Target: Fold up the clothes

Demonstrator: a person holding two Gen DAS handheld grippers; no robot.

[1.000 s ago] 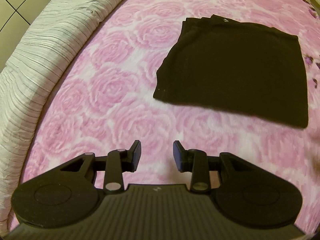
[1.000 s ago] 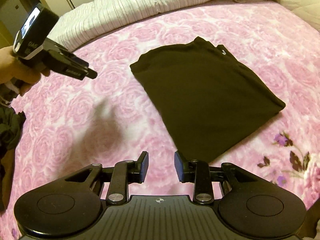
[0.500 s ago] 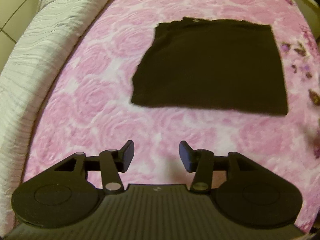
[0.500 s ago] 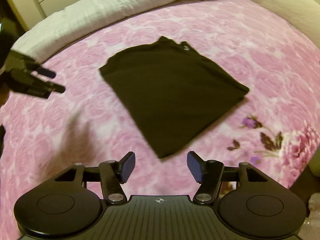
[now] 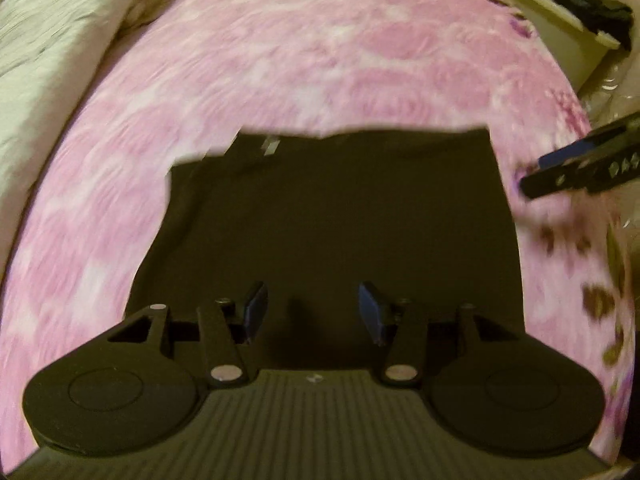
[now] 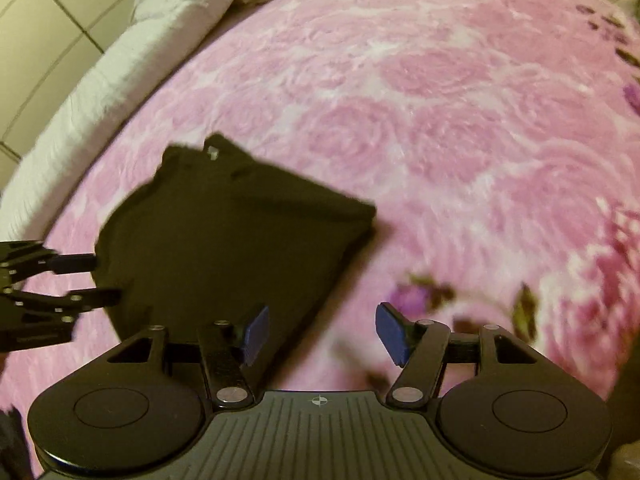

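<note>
A black garment [image 5: 328,216] lies folded into a flat rectangle on the pink rose-patterned blanket [image 5: 320,60]. My left gripper [image 5: 312,312] hovers over its near edge, open, with only cloth below the blue pads. In the right wrist view the garment [image 6: 232,248] sits left of centre. My right gripper [image 6: 322,332] stands open over its near right corner, one finger above the cloth and the other above the blanket [image 6: 460,140]. Each gripper shows in the other's view: the right gripper [image 5: 560,168] beside the garment's right edge, the left gripper [image 6: 88,280] at its left edge. Both views are blurred.
A rolled white quilt [image 5: 40,60] runs along the far left side of the bed, also seen as the quilt [image 6: 120,80] below a tiled wall [image 6: 40,20]. Off the bed's right side stands a pale box [image 5: 560,12] with dark clothes on it.
Both grippers have swept in low over the garment, which now fills the near part of each view. Both pairs of jaws stand wider than a second ago.
</note>
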